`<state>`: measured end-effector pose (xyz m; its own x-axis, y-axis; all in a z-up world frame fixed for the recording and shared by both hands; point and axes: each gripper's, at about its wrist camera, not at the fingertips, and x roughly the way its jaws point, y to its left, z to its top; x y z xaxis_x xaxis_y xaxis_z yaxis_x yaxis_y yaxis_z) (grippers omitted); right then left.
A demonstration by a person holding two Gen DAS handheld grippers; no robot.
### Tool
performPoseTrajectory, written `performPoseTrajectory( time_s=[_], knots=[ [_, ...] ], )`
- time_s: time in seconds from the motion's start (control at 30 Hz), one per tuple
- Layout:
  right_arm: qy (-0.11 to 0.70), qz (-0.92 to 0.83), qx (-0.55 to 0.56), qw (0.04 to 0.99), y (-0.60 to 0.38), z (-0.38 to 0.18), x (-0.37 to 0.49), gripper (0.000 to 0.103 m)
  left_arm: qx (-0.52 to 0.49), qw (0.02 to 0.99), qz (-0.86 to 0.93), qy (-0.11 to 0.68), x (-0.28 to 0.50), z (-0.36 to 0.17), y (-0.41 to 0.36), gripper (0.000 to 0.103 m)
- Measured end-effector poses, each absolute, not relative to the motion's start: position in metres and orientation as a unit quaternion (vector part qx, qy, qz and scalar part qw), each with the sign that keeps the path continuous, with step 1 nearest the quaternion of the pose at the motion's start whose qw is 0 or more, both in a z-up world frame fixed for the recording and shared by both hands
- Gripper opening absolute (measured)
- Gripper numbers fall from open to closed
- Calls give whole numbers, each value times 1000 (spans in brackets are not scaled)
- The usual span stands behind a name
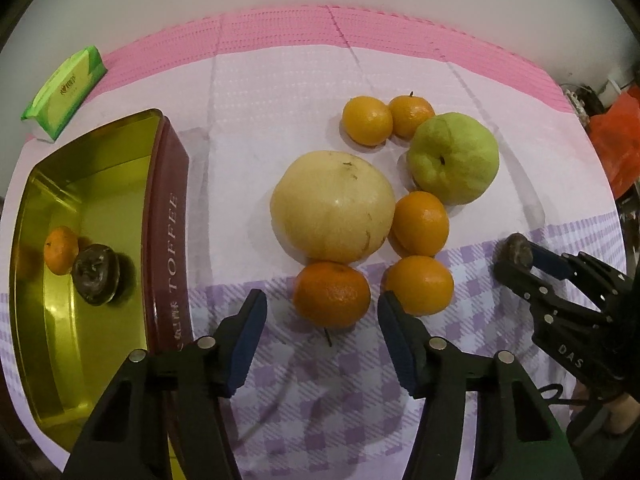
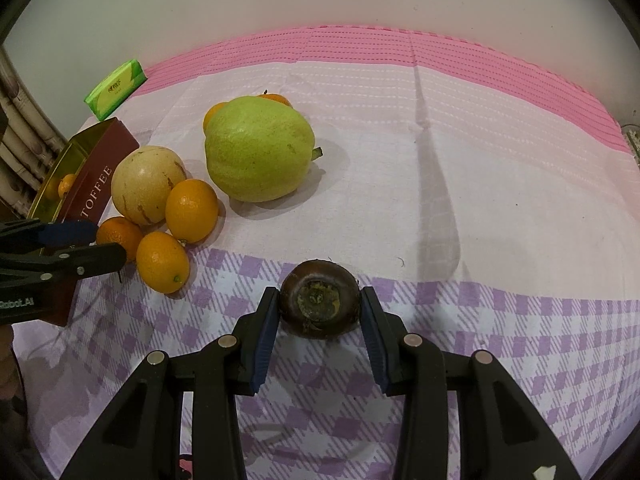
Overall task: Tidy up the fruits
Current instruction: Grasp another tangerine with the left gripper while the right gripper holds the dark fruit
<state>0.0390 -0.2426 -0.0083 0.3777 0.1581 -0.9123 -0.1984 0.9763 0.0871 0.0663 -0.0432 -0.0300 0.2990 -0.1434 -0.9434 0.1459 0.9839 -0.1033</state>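
Several mandarins lie on the checked cloth around a big pale yellow fruit (image 1: 332, 206) and a green fruit (image 1: 454, 158). My left gripper (image 1: 320, 300) is open around the nearest mandarin (image 1: 332, 294), with a gap on each side. A brown-walled TOFFEE tin (image 1: 168, 240) with a gold inside stands at the left, holding one mandarin (image 1: 60, 250) and a dark brown fruit (image 1: 96, 274). My right gripper (image 2: 319, 294) is shut on another dark brown fruit (image 2: 318, 304) resting on the cloth, its pads against both sides. In the left wrist view this right gripper (image 1: 520, 256) shows at the right.
A green tissue packet (image 1: 66, 88) lies at the back left by the wall. An orange plastic bag (image 1: 616, 140) sits beyond the table's right edge. The pink cloth edge (image 2: 440, 44) runs along the back.
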Motion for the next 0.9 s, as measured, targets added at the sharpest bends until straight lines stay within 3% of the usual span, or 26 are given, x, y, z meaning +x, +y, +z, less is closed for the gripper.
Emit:
performPoseTrajectory(
  time_s=[0.23,0.5,0.9],
  knots=[
    [547,107,-18,830,-242,-8,40,38,-10,798,-101,594,71,-37,-49,42],
    [548,108,-19,829,-242,-8,40,38,-15,799,-104,592,62,-31,-42,42],
    [546,103,-30,831,-239,-9,40,38,-34,827,-97,552,41,21,-4,42]
  ],
)
